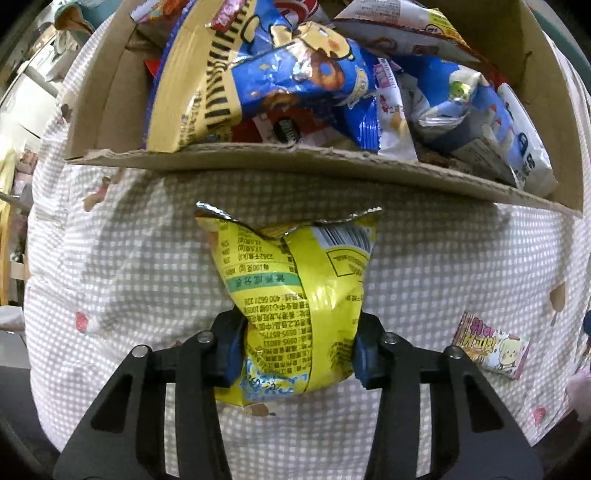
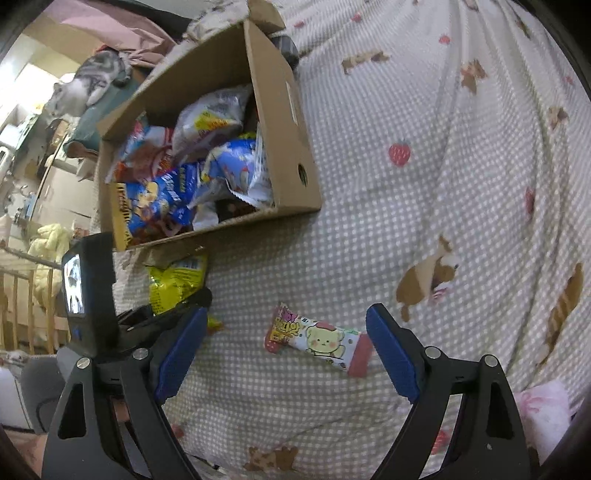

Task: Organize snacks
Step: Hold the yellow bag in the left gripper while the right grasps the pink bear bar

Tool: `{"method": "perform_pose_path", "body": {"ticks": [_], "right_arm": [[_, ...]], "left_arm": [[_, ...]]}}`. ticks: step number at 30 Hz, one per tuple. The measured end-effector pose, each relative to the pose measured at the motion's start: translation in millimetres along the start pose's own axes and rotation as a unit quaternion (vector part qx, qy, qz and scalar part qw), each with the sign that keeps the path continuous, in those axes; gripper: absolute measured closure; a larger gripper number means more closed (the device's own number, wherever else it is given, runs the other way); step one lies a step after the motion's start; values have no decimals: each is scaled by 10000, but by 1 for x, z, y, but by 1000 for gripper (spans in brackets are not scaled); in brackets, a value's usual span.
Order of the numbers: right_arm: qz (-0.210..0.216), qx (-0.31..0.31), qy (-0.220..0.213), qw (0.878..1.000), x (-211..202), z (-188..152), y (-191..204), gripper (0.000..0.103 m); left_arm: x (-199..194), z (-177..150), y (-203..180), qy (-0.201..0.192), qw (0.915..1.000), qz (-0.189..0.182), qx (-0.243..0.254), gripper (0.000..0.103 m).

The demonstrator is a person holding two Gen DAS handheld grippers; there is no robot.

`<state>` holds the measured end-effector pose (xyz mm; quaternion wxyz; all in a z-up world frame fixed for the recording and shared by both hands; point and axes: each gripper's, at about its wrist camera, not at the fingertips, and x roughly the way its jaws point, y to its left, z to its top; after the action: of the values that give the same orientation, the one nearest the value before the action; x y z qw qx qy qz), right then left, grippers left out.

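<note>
Your left hand-held gripper pinches the yellow snack bag on the bed, your right hand-held gripper is spread around a small candy bar, and beyond, the cardboard box holds many snack packets.

Bedroom clutter beyond the checked bedspread

Spread over the bed: a grey-and-white checked bedspread printed with strawberries and small dogs. Lay on a teal surface at upper left: a grey tabby cat, beside a pink cloth. Stood at the far left edge: wooden railings, with a pale yellow cloth bunched above them.
</note>
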<state>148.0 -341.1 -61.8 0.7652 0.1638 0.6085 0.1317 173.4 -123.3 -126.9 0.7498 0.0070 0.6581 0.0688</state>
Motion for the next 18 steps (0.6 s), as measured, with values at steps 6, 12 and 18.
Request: {"method": "perform_pose_path", "body": {"ticks": [6,12,18], "right_arm": [[149,172,151,9996,1,-1,-22,13],[174,69,154,9997,8,-1,-12,13],[161,14,205,9997,11,-3,-14,13]], "left_arm": [[-19,-2,-12,-83,9996,198,196,62],[-39,-2,-28,-217,9990,231,321,62],[-43,4,-17,-274,9984,276,421,62]]}}
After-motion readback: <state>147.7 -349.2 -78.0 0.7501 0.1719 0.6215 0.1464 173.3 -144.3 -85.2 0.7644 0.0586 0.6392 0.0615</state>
